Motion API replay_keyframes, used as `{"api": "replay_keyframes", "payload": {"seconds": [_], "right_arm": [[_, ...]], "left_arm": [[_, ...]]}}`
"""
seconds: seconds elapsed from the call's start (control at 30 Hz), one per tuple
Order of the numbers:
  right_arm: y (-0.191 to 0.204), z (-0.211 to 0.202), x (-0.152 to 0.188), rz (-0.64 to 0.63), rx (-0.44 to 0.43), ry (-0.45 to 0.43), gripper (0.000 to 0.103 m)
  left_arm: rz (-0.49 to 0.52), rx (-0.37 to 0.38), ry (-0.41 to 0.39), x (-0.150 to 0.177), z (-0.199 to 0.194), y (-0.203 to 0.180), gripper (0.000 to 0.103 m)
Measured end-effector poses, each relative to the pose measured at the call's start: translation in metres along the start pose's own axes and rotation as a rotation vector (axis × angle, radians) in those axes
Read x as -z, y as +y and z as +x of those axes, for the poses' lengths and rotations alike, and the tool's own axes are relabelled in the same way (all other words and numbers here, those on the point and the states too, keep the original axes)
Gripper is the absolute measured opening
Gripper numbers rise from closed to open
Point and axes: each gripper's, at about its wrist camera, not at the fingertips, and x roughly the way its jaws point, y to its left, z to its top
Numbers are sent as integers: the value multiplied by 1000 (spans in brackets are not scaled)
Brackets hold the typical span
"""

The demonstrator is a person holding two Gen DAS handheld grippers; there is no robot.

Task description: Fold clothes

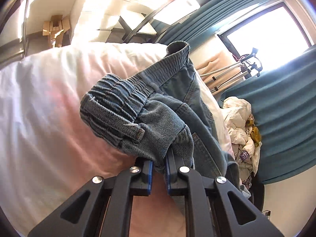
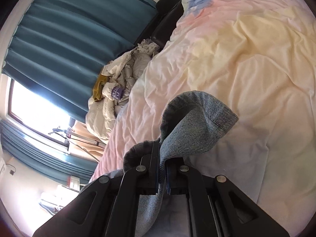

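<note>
A pair of blue denim jeans [image 1: 158, 106] with an elastic waistband hangs lifted above the bed. My left gripper [image 1: 159, 158] is shut on the jeans at the waistband end, with denim bunched over the fingertips. My right gripper [image 2: 162, 158] is shut on another part of the jeans [image 2: 193, 122], a hemmed corner that folds up over the fingers. The pale pastel bed cover [image 2: 246, 49] lies beneath both grippers and shows in the left wrist view [image 1: 49, 98] too.
A heap of white and cream clothes [image 2: 122, 79] lies beside the bed, also in the left wrist view [image 1: 241, 130]. Teal curtains [image 2: 59, 39] and a bright window [image 1: 272, 31] stand behind it. A black headboard [image 2: 165, 15] borders the bed. Cardboard boxes [image 1: 56, 28] sit in a far corner.
</note>
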Motion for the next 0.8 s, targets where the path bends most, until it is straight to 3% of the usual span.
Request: {"api": "replay_keyframes", "payload": {"seconds": [0.17,0.27,0.43,0.6,0.63,0.8], "right_arm": [[31,-29,-11,-106,-92,-96,3],[37,-49,-18,-104,-157,-152,3],[-15,-49,-13,128,-39,-59,3],[-68,-50,-8,361,82,36,4],[-91,-46,1,455,101,87,4],[-79,-64,-6,356,71,-6,4]], "left_arm": [[-53,6,-15,-37,-37,-12,9],[-102,-3,5,-51,-49,-9,9],[-138,-69,96,-41,-31,13,9],[-204,-144,182,-9,-8,68,9],[-218,-148,189,-6,-5,78,9],[-249,-110,203,1,-6,99,9]]}}
